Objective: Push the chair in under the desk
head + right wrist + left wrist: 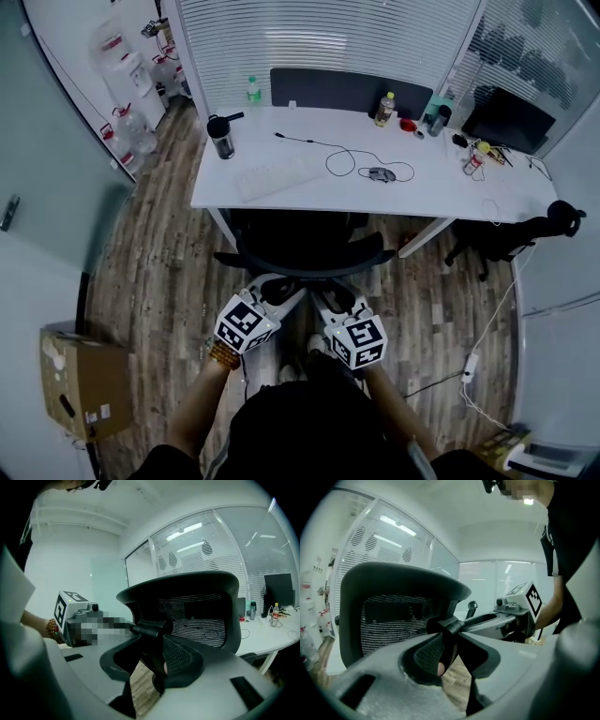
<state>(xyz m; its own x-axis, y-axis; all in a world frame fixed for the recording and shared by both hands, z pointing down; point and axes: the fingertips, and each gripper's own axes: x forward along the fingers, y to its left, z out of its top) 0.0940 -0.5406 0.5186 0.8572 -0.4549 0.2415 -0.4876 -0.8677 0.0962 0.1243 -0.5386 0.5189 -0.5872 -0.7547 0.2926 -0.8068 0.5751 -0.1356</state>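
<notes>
Black mesh-back office chair point(300, 253): clamping its rear post point(446, 624) w/ L gripper point(450, 645) & R gripper point(153, 660), near side of white rectangular desk point(422, 192).

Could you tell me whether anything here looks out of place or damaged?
Nothing looks spilled or broken. A black cable loops loosely across the desk, and a cardboard box sits on the floor at left. The chair faces the desk squarely.
</notes>
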